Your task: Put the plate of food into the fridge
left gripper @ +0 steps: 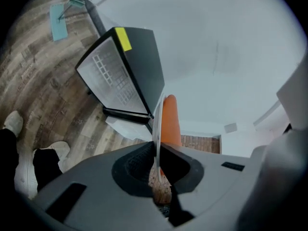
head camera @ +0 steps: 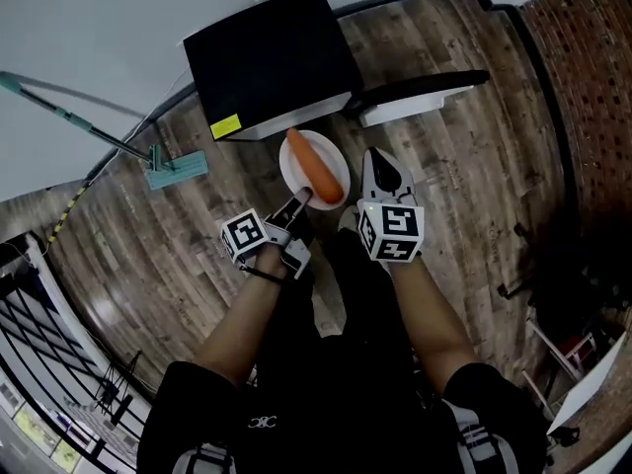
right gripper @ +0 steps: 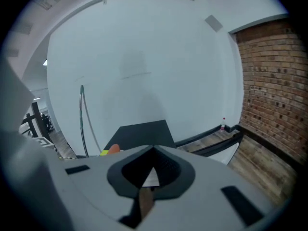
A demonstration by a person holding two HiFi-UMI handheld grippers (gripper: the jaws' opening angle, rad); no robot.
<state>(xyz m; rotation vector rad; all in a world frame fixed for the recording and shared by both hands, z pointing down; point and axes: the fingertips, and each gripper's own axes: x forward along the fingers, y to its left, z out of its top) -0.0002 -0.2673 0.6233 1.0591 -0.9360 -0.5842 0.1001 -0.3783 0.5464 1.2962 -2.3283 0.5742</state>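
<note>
The plate (head camera: pixel 292 178) is held over the wooden floor (head camera: pixel 178 255) at the centre of the head view, just below the small black fridge (head camera: pixel 272 57) at the upper centre. It is not yet inside. A single carrot (head camera: pixel 316 171) lies lengthwise across it.

The left tool (head camera: pixel 299 201) is clamped narrowly on the plate's near rim. In the left gripper view the thin white edge is seen pinched between the jaws, with the carrot lying along the plate's face beyond them. The rim grip is judged to be chosen so that the plate can be slid forward, far edge first, with the tool itself kept outside the opening.

The right tool (head camera: pixel 376 158) is seen just to the right of the plate. In the right gripper view its jaws are closed together at the tips and nothing is gripped between them. It appears to be kept nearby as a free helper.

The fridge door (head camera: pixel 415 95) stands swung open towards the upper right, and the pale interior is exposed towards the plate. The carry is judged to be nearly complete, with the insertion left to do. The loose carrot could roll if the plate is tipped.
</note>
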